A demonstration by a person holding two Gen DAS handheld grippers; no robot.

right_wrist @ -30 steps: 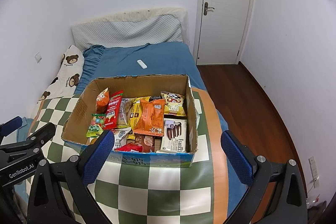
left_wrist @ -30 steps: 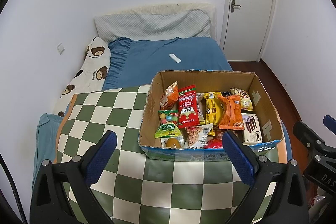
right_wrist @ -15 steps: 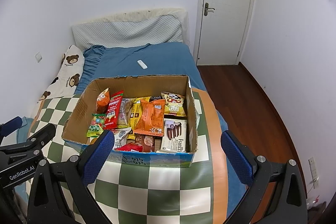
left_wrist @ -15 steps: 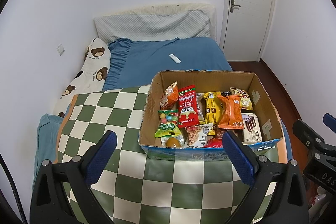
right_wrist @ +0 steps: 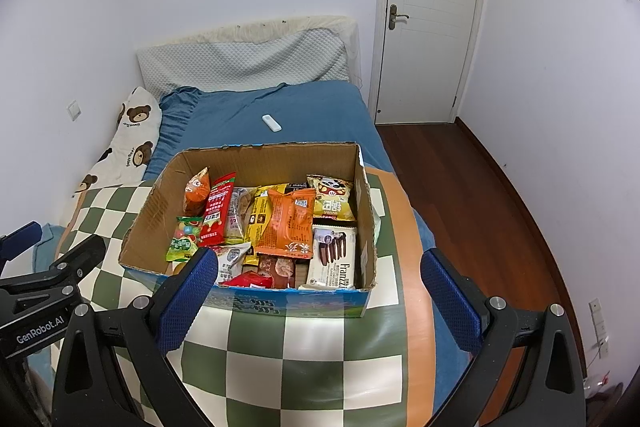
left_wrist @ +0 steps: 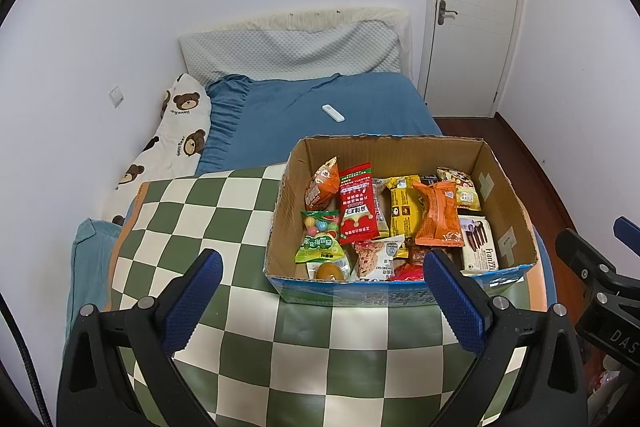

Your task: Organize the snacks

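Observation:
An open cardboard box [left_wrist: 502, 187] [right_wrist: 148, 215] full of snack packets sits on a green-and-white checkered mat [left_wrist: 192, 223] [right_wrist: 312, 367] on the bed. Inside lie a red packet [left_wrist: 358, 209] [right_wrist: 216, 213], an orange packet [left_wrist: 436, 213] [right_wrist: 288, 223], a green candy bag [left_wrist: 320, 243] [right_wrist: 184, 243] and a white Franzzi biscuit pack [left_wrist: 478, 247] [right_wrist: 332, 259]. My left gripper [left_wrist: 320, 301] is open and empty, held before the box's near wall. My right gripper [right_wrist: 318, 301] is open and empty, also before the near wall.
A blue bedsheet [left_wrist: 304, 115] carries a white remote [left_wrist: 333, 113] [right_wrist: 271, 123]. A bear-print pillow [left_wrist: 172, 143] lies along the left wall, a grey quilted pillow [left_wrist: 292, 51] at the head. A white door [right_wrist: 432, 15] and wooden floor [right_wrist: 472, 195] are to the right.

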